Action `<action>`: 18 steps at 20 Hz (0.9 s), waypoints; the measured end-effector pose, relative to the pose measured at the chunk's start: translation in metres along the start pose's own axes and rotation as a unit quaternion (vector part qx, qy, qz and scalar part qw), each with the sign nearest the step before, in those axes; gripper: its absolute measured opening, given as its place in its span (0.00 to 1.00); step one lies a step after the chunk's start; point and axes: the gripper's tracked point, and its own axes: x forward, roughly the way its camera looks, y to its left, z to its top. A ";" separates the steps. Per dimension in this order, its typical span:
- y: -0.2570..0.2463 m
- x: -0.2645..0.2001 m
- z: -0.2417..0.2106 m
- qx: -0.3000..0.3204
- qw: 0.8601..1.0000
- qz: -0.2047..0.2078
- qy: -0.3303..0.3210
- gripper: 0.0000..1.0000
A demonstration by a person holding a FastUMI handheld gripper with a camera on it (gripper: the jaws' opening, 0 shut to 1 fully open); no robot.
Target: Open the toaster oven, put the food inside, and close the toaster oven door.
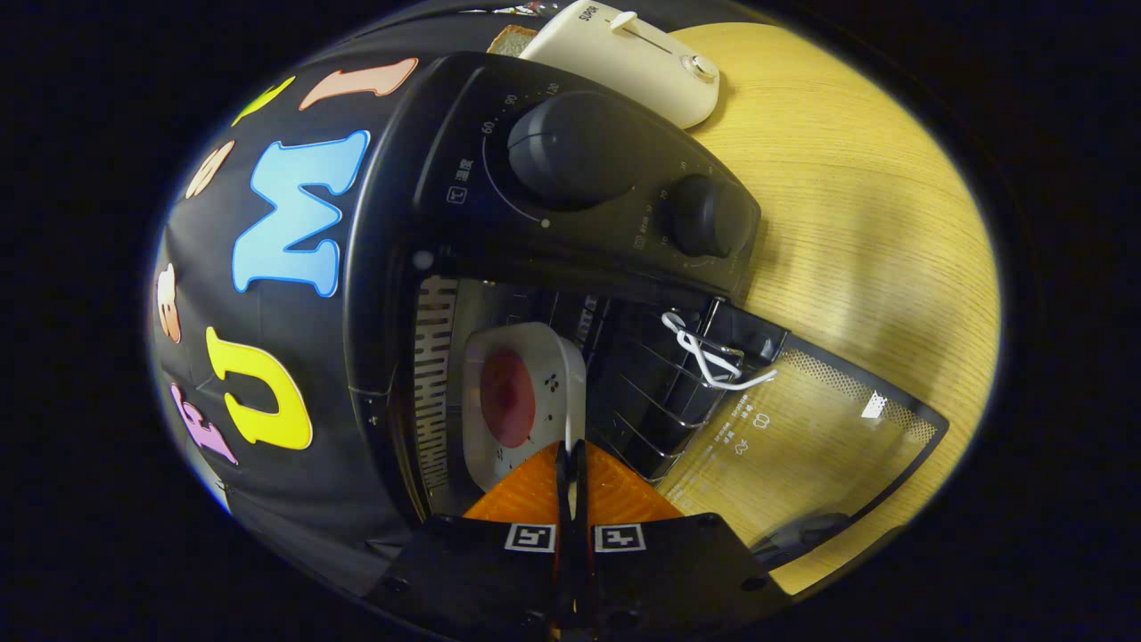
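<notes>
Toaster oven (pixel 570 223), viewed rolled to one side, with its glass door (pixel 802 446) swung fully down and lying flat over the wooden table (pixel 874 232). Your gripper (pixel 570 464) sits at the oven mouth with its fingers pressed together, nothing visibly between them. The food — a white plate (pixel 521 401) carrying a round red item (pixel 506 397) — rests inside the oven cavity, on or just over the wire rack (pixel 660 392), directly ahead of your fingertips and apparently touching or very near them. The plate looks already placed, so the closed fingers probably serve as a pusher, nudging it deeper. A white cord (pixel 704 357) is looped at the door hinge side of the oven. Two control knobs (pixel 570 147) mark the oven's front panel; beyond the oven stands a cream toaster (pixel 637 58) with a bread slice (pixel 510 40) beside it. Remaining step, by judgement: withdraw, then lift the door shut.
</notes>
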 end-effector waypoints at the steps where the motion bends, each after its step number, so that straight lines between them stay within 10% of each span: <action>1: 0.002 0.002 0.000 0.003 1.000 0.003 -0.002 0.02; 12: 0.017 -0.019 -0.025 -0.015 0.998 0.036 0.039 0.21; 18: 0.013 -0.061 -0.063 -0.112 0.987 0.041 0.105 0.83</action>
